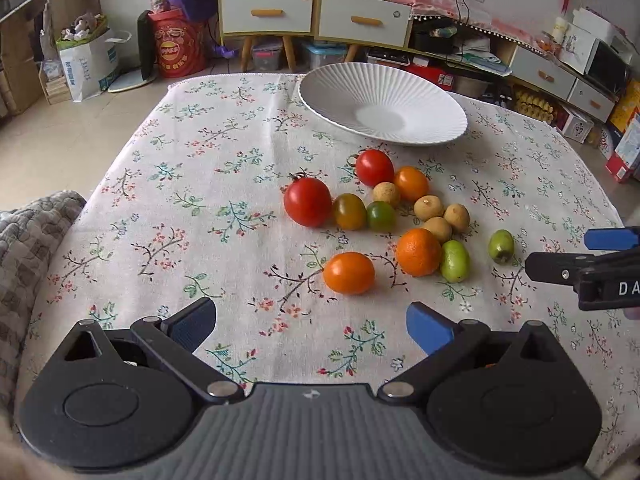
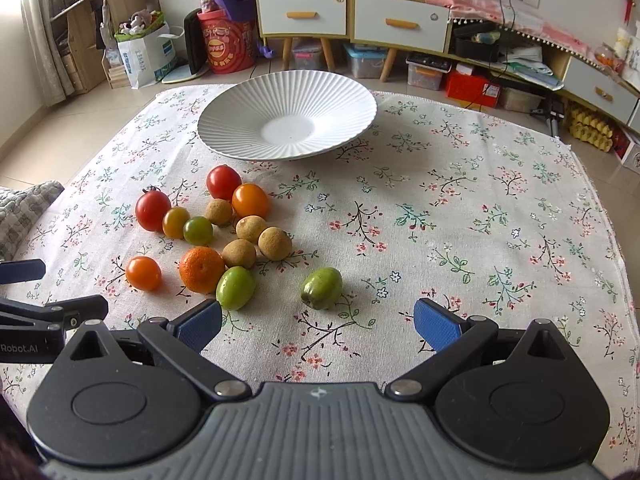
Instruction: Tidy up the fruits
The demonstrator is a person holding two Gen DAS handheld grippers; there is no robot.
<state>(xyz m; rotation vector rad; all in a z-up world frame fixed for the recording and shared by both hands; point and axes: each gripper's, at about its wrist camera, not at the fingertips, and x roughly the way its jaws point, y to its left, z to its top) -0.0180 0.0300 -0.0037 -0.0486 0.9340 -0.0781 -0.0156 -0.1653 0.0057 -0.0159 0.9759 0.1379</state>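
Several small fruits lie loose on the flowered tablecloth [image 1: 192, 200]: a large red tomato [image 1: 307, 201], an orange tomato [image 1: 349, 273], a mandarin [image 1: 418, 252], brown longans [image 1: 429, 207] and green fruits [image 1: 455, 261]. A ribbed white plate [image 1: 424, 120] stands empty behind them, also in the right wrist view [image 2: 240, 120]. My left gripper [image 1: 312, 330] is open and empty, just short of the orange tomato. My right gripper [image 2: 318, 326] is open and empty, just short of a lone green fruit [image 2: 322, 288].
A grey quilted cushion [image 1: 24, 248] lies at the table's left edge. Behind the table stand white drawer cabinets [image 1: 316, 14], storage boxes and bags on the floor. The right half of the cloth [image 2: 500, 220] is bare.
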